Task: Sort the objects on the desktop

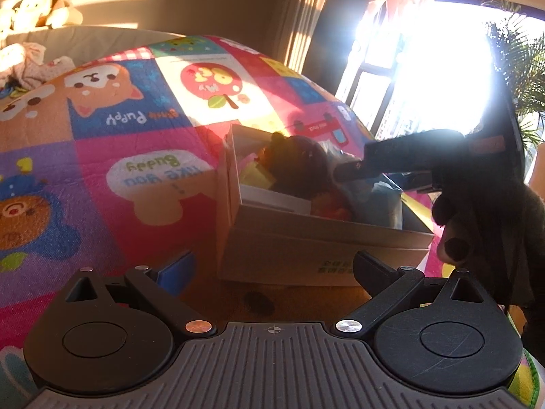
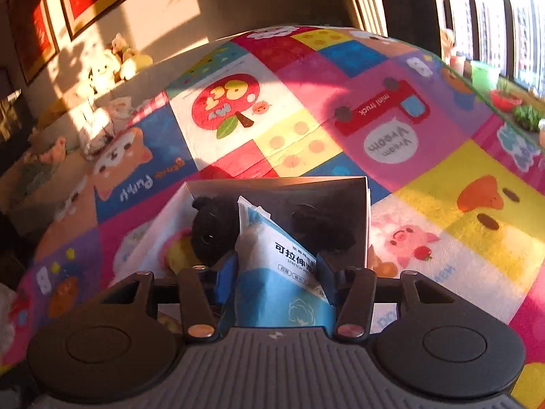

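Right gripper (image 2: 277, 274) is clamped on my blue-and-white packet (image 2: 272, 272), held over the open box (image 2: 366, 211) on the mat (image 2: 442, 177), so it can join the plush toy (image 2: 214, 228) already inside. Left gripper (image 1: 272, 266) stands wide apart and holds nothing, near the box's front wall, apparently on standby.

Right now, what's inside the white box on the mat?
The white box holds a dark plush toy, something yellow and orange, and the blue-white packet gripped by the right gripper. Whatever lies beneath them is hidden.
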The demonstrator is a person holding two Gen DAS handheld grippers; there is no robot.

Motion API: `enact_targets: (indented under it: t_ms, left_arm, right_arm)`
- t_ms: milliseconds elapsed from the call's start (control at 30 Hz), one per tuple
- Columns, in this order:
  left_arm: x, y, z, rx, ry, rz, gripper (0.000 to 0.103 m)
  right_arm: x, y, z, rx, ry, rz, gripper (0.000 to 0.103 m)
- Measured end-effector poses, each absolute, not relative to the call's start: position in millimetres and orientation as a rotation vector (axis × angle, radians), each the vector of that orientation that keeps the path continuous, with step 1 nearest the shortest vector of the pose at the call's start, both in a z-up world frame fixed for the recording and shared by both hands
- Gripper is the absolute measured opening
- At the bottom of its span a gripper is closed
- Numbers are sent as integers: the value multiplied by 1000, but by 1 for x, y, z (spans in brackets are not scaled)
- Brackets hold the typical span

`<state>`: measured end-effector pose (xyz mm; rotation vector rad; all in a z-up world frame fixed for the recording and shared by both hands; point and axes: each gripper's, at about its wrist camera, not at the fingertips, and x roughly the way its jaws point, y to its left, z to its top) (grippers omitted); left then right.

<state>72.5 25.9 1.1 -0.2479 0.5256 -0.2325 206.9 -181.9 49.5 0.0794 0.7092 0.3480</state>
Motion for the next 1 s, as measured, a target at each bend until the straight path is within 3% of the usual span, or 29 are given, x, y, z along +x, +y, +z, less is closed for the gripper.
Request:
enact_targets:
  t_ms: [300,467,600,667,1000]
  left_arm:
    - [78,17,1,-230,558,-292,102]
    - [90,14,-3,-257,592,-294,102]
    - [88,9,-1,-251,586,-331,102]
    - [86,3,1,-234,577,-344,102]
    - [61,-6,12,-114,578,-289,103]
  right_arm:
    - [172,-202,69,86,631,364,52]
    - [154,-227,68,124,653,298,59]
    - [156,-230,53,210,719,369,59]
    - [157,-221,53,199,692,386,65]
    - [168,-214,59,161,610,402,64]
